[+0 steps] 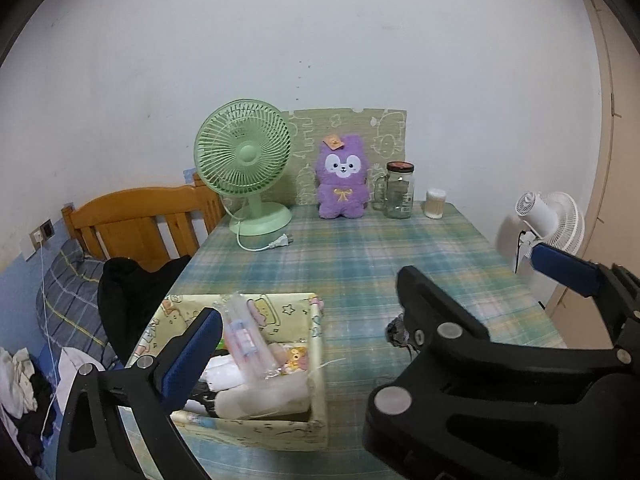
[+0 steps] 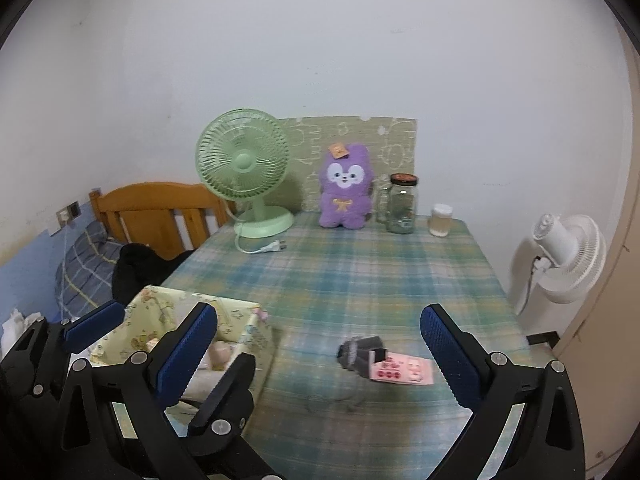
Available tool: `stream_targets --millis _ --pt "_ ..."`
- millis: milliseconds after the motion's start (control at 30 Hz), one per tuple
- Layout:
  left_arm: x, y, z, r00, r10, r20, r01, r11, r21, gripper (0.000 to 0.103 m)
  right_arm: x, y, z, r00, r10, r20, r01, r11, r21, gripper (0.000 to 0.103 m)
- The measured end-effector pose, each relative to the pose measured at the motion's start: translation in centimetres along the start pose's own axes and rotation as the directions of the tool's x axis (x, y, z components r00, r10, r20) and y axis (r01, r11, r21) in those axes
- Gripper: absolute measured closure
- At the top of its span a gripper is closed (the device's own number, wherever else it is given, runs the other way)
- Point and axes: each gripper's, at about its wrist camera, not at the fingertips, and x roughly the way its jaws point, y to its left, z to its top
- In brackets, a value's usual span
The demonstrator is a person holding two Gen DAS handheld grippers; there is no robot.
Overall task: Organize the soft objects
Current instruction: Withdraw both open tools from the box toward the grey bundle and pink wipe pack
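A yellow-green fabric basket [image 1: 318, 368] [image 2: 256, 340] stands at the table's near left and holds several soft packets and white rolled items [image 1: 256, 396]. A dark grey pair of socks with a pink card label [image 2: 384, 360] lies on the plaid tablecloth to the basket's right; in the left wrist view only its dark end [image 1: 396, 330] shows behind the right gripper. My right gripper [image 2: 320, 344] is open, hovering just before the socks. My left gripper [image 1: 376, 300] is open and empty beside the basket; it also shows in the right wrist view [image 2: 94, 326].
At the table's back stand a green desk fan [image 1: 244, 164] with a loose plug cord [image 1: 264, 245], a purple plush toy [image 1: 343, 176], a glass jar [image 1: 398, 194] and a cotton-swab pot [image 1: 435, 203]. A white fan [image 2: 568, 256] stands right, a bed [image 1: 132, 224] left.
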Motion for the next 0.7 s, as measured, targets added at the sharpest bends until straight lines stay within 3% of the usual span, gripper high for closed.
stream_targets --millis 133,700 --pt "0.2 -1.2 -0.1 1.0 -0.003 -0.005 0.003 1.0 0.013 0.0 -0.4 -1.0 -0.3 0.998 -0.054 0.013 0.054 0.998 -0.011 0.0" --pt "2.0 -6.5 -1.6 0.995 -0.091 -0.039 0.092 0.995 0.032 0.001 0.3 -6.7 -2.8 0.993 -0.106 -0.049 0.109 0.993 0.049 0.0"
